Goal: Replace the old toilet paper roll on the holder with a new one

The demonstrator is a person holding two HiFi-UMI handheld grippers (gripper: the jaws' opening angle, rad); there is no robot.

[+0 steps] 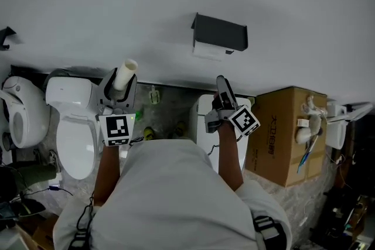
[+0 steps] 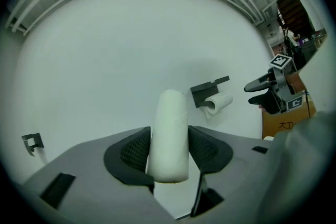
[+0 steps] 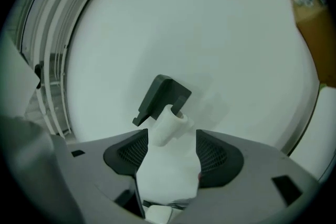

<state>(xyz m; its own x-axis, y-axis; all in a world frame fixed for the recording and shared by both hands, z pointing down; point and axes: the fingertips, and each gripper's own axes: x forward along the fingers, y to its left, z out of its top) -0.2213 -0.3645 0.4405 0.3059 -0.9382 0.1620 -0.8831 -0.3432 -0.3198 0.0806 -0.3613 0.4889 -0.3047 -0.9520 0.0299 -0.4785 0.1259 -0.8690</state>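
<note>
A dark paper holder [image 1: 220,32] hangs on the white wall with a paper roll [image 1: 206,51] under it. The left gripper view shows the holder [image 2: 210,89] and its roll [image 2: 219,102] to the right. In the right gripper view the holder [image 3: 160,97] and roll [image 3: 169,123] lie straight ahead, tilted. My left gripper [image 1: 121,82] is shut on a slim white roll [image 1: 125,73], which stands upright between the pads [image 2: 168,134]. My right gripper [image 1: 222,86] points at the wall below the holder. Its jaws stand apart with bare wall between the tips [image 2: 247,93]. Something white shows low in the gap [image 3: 168,178].
A white toilet [image 1: 73,126] stands below my left gripper, with another white fixture [image 1: 20,114] at far left. A white unit [image 1: 202,120] sits under my right gripper. A cardboard box [image 1: 281,132] stands at right with white fittings [image 1: 307,126] on it. A small hook [image 1: 7,37] is on the wall.
</note>
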